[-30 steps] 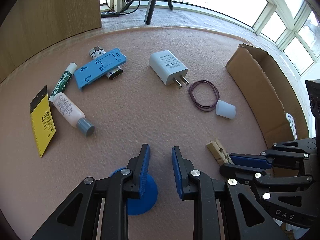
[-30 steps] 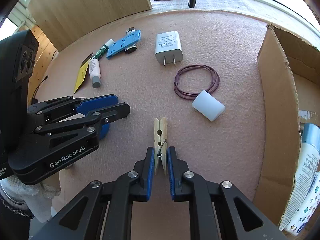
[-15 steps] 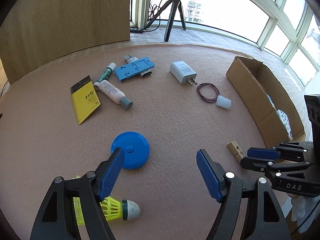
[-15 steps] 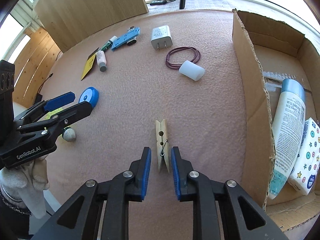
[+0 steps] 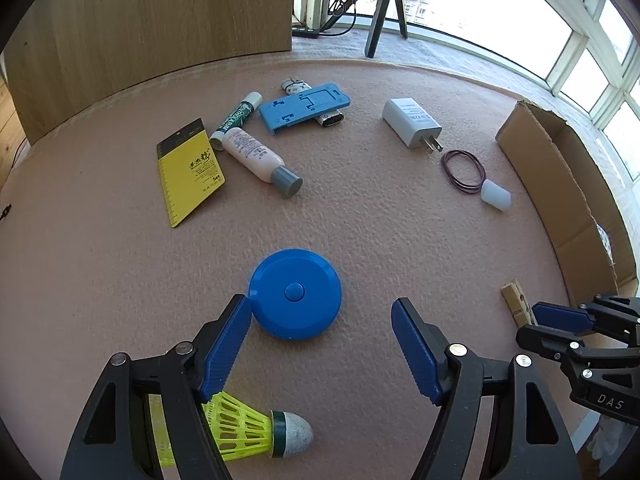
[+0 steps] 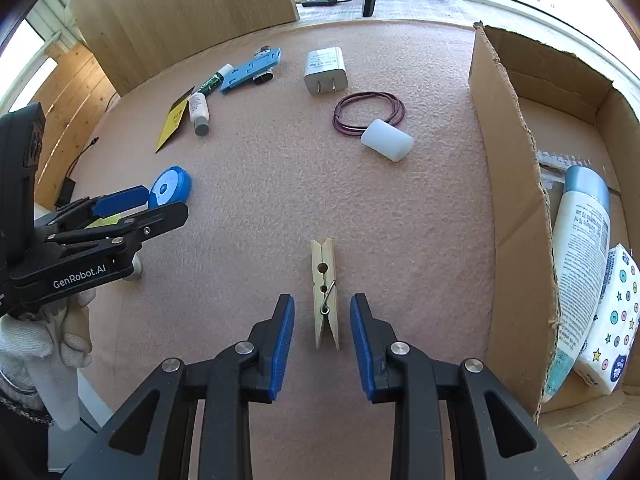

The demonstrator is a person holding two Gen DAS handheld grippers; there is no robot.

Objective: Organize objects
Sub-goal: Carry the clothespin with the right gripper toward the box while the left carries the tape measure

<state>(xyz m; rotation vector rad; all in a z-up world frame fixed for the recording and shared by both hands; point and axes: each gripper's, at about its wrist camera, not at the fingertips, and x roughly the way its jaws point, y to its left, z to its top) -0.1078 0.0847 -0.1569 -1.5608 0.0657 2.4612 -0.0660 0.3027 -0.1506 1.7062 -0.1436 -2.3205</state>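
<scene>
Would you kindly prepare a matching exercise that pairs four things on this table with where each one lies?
Things:
1. wooden clothespin
2. white lotion bottle with pale blue cap
3. yellow plastic shuttlecock
4. white wall charger

Places:
A. inside the cardboard box
B. between the open right tool fingers
C. beside the purple cord loop
D. under the left tool

Pairs: 1-B, 2-A, 3-D, 4-C

- A bright room high in a building, set up for recording.
- A curved row of windows (image 5: 576,52) shows city buildings outside.
- A camera tripod (image 5: 384,8) and cables stand by the glass.
- Wooden panels (image 5: 160,20) stand behind the pink-covered bench (image 5: 360,220).
</scene>
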